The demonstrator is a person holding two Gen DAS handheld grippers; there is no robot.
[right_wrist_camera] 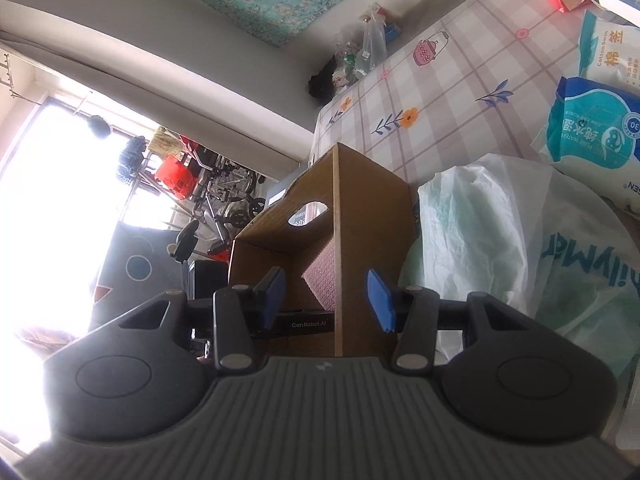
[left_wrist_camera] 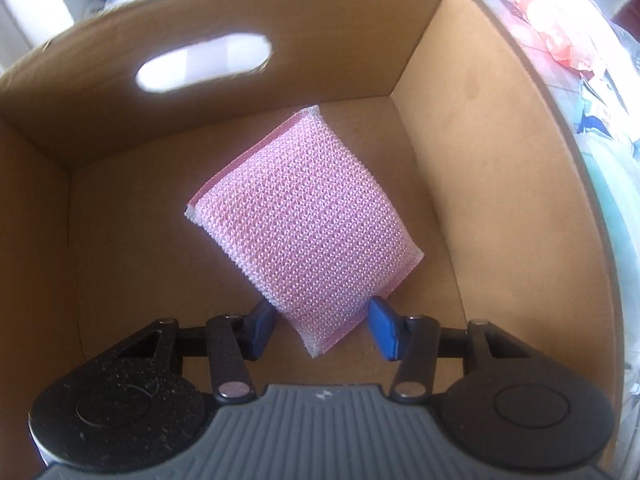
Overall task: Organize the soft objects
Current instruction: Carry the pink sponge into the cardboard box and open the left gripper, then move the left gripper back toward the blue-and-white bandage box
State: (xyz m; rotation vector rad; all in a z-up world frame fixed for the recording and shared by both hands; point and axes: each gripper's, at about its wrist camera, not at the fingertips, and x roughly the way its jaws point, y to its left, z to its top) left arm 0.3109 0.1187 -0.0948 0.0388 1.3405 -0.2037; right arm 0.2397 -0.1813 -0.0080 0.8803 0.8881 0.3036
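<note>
The left gripper [left_wrist_camera: 320,308] points steeply down into an open cardboard box [left_wrist_camera: 460,140]. Its blue fingers [left_wrist_camera: 384,328] stand at a middle width. The near end of a pink sponge [left_wrist_camera: 296,216] is between them, and both pads seem to touch the sides of the sponge, so the sponge looks held there. The sponge is covered with a shiny knitted net. From the fingers it reaches in a slant over the box floor toward the far right corner of the box. I cannot tell if its far end rests on the floor. On the far wall of the box there is an oval handle hole [left_wrist_camera: 204,62].

The right gripper [right_wrist_camera: 326,280] is outside the box and looks at it from the side. Its fingers are half apart and press on nothing. The upright edge of one box wall runs up between them in the picture, apart from both pads.

The box stands on the worktop [right_wrist_camera: 440,92], near its left edge in this view, on a checked cloth with flowers. Just beside the box lies a crumpled pale plastic bag [right_wrist_camera: 492,232]. Further away are a teal pack of wet wipes [right_wrist_camera: 592,128] and a bag of cotton swabs [right_wrist_camera: 608,52].
</note>
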